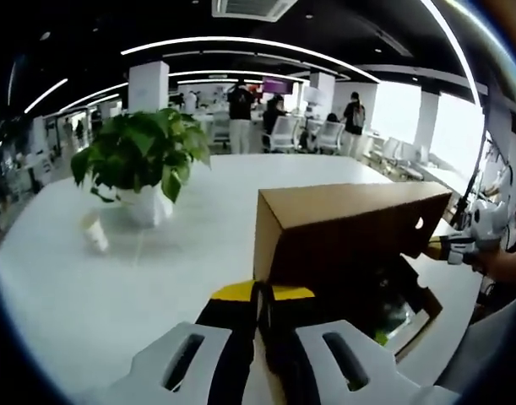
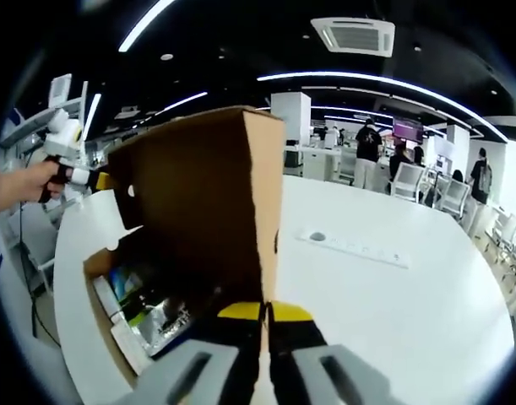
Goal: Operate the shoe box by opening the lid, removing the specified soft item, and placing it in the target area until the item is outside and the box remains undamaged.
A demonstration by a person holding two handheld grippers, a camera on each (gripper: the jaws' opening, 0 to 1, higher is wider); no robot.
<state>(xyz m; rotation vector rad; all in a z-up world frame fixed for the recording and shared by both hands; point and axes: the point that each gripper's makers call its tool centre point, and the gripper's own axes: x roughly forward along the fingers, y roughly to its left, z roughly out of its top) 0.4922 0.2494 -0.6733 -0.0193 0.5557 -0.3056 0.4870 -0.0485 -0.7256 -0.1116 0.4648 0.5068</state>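
Far left on the white table point(image 1: 80, 287): a potted plant point(image 1: 139, 160), well apart from the work and no obstacle. Near centre of the left gripper view: the left gripper point(image 1: 258, 295), jaws pressed together, seemingly pinched on a corner edge of the lid point(image 1: 350, 224). Just right of that: the cardboard lid swung up and standing roughly upright over the shoe box point(image 1: 428, 314), which sits near the right edge of the table. Further right, at the lid's other end: the right gripper point(image 1: 439, 247), also clamped shut on the lid's edge. In the right gripper view, the same hold from the opposite side, with a hand point(image 2: 21, 187) at far left behind the left gripper. Inside the open box: a jumble of contents point(image 2: 148, 316) with green and blue patches, too dim to pick out the soft item. Judged step: lid-opening essentially done, removal not yet begun, item presumably inside the box. Next move, by this reading: keep one gripper steadying the lid, or lay it fully back so it stays open unaided; release the other, open its jaws, reach down into the box and close gently on the soft item alone; lift straight up clear of the walls. Care needed against over-bending the hinge or tearing the cardboard.
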